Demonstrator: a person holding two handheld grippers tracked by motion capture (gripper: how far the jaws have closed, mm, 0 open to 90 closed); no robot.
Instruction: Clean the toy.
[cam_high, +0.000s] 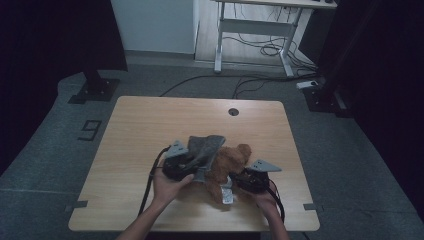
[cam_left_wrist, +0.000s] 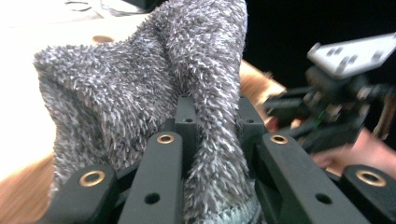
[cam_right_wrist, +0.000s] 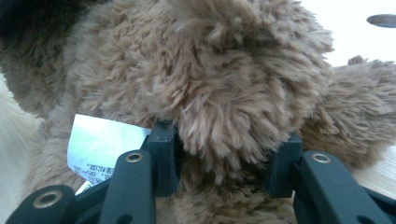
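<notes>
A grey fuzzy cloth (cam_high: 205, 144) (cam_left_wrist: 140, 93) stands up from my left gripper (cam_high: 186, 161) (cam_left_wrist: 212, 109), whose jaws are shut on a fold of it. It hangs just left of a brown plush toy (cam_high: 229, 161) (cam_right_wrist: 210, 70) that lies on the wooden table (cam_high: 150, 125). My right gripper (cam_high: 242, 179) (cam_right_wrist: 224, 140) comes in from the toy's right, and its pads press into a furry lump of the toy. A white label (cam_high: 226, 192) (cam_right_wrist: 102, 144) hangs from the toy near the front. In the left gripper view the right gripper (cam_left_wrist: 336, 107) shows blurred beyond the cloth.
A round cable hole (cam_high: 233, 111) sits near the table's far edge. Behind the table stand a white desk frame (cam_high: 260, 30), floor cables (cam_high: 260, 50) and a black stand base (cam_high: 95, 90). The person's hands come in from the front edge.
</notes>
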